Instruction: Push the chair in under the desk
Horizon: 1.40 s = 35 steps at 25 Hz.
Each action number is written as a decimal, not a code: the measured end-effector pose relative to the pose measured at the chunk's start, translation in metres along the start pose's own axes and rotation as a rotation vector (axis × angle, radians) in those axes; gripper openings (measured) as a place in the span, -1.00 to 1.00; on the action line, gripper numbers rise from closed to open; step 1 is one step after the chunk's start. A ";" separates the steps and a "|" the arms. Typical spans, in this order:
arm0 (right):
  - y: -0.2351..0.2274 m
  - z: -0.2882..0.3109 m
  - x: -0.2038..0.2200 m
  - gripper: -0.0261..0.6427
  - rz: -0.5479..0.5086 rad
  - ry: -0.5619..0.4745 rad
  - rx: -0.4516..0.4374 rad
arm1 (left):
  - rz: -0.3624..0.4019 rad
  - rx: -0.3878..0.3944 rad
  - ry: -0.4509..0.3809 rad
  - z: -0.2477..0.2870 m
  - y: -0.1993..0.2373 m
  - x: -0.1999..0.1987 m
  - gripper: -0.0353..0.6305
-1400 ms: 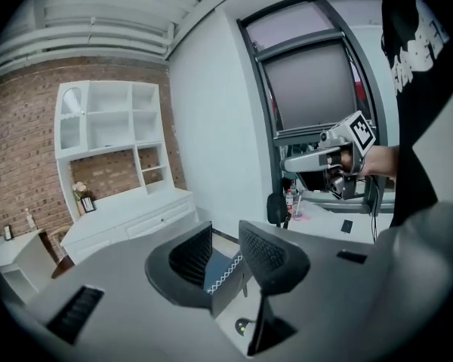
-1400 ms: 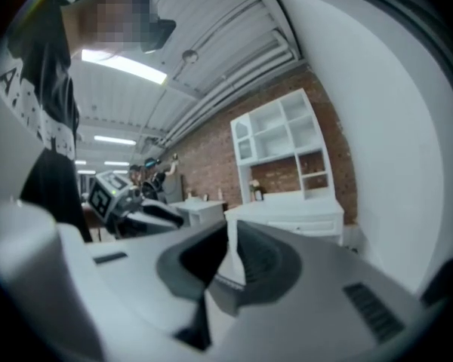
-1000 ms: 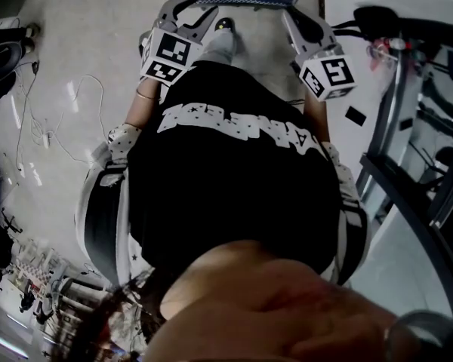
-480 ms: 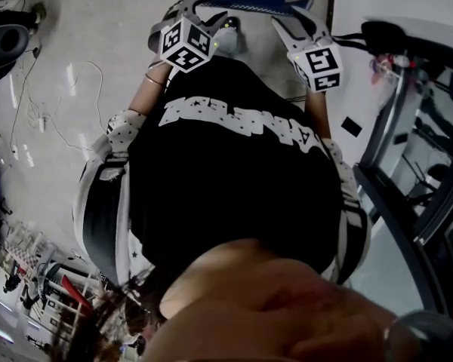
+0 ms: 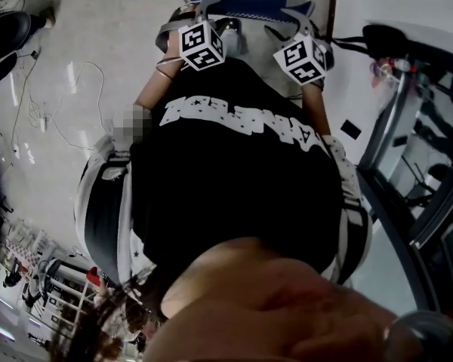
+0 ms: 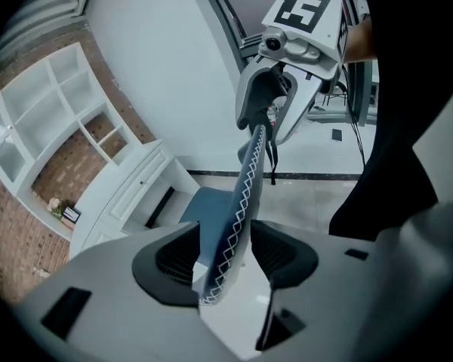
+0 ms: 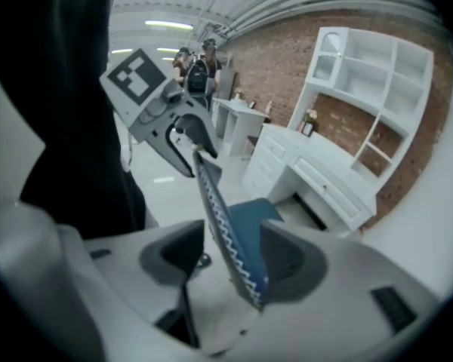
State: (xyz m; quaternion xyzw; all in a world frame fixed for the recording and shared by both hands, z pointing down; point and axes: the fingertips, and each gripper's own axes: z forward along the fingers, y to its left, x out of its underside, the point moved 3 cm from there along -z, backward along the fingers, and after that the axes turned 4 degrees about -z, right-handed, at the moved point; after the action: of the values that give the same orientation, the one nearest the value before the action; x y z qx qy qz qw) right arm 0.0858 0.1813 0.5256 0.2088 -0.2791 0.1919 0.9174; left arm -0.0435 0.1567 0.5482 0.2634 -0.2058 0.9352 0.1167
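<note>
Left gripper (image 6: pixel 226 256): jaws wide, just been opening; top edge of chair backrest (image 6: pixel 245 179) runs between them, not pinched. Right gripper (image 7: pixel 234 261): same, jaws wide after opening, stitched backrest edge between, no clamp seen. Both straddle backrest top, one toward each end. Blue seat (image 7: pixel 253 213) faces white desk (image 7: pixel 317 176); kneehole (image 6: pixel 160 204) ahead; gap shows between seat and desk. Judgement: chair not yet under desk; whole push left; brace on backrest, drive forward.

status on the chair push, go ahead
Left claw and right claw just opened, jaws astride the top of the chair, not gripping. Chair not under the desk. Nothing seen in between.
</note>
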 end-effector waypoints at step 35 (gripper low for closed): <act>-0.020 0.037 0.021 -0.39 0.010 0.143 0.090 | 0.034 0.006 0.077 0.033 0.010 0.005 -0.42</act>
State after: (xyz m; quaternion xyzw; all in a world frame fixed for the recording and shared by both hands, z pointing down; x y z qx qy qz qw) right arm 0.0952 0.1514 0.5606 0.2340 -0.2052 0.2232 0.9238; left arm -0.0358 0.1333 0.5732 0.2240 -0.2030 0.9471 0.1081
